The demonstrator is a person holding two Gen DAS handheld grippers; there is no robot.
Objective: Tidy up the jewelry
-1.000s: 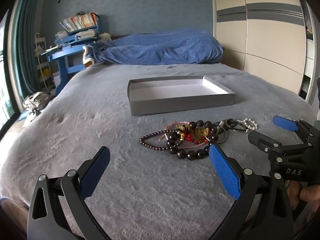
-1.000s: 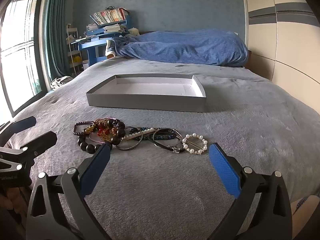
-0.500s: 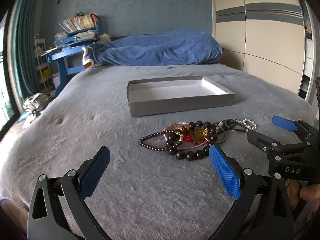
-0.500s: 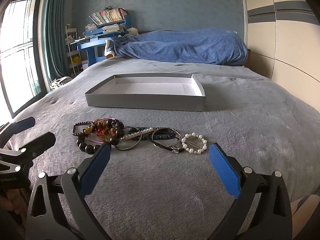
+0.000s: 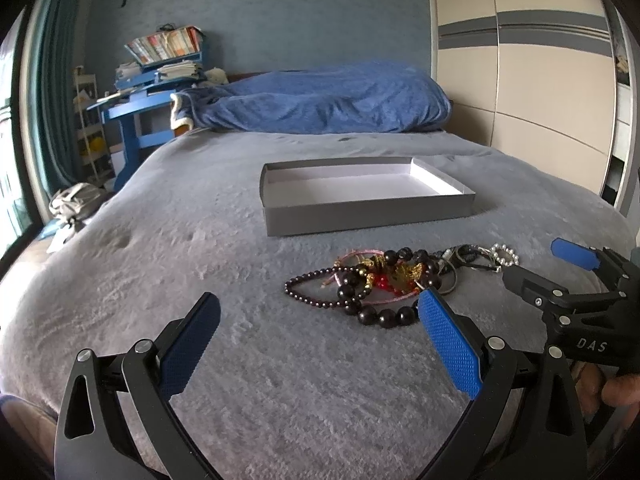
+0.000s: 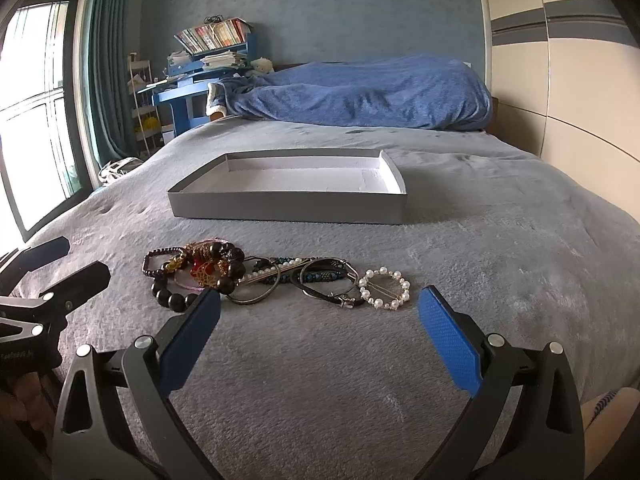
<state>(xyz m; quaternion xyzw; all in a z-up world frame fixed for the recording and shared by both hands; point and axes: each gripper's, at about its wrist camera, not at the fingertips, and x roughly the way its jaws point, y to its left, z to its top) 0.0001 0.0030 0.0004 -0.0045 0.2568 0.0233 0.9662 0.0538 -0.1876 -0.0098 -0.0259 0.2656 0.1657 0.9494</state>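
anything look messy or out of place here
Yes: the bracelets lie tangled in a heap on the grey blanket, overlapping each other, with a pearl ring at the right end. The grey tray behind them holds nothing. Nothing looks broken.

Low side-by-side views over jewelry (image 5: 384, 280)

We see a grey plush bed (image 6: 480, 248), blue-grey wall (image 6: 360, 12), bright window (image 6: 32, 112), teal curtain (image 6: 108, 72), cream wardrobe (image 5: 520, 92).
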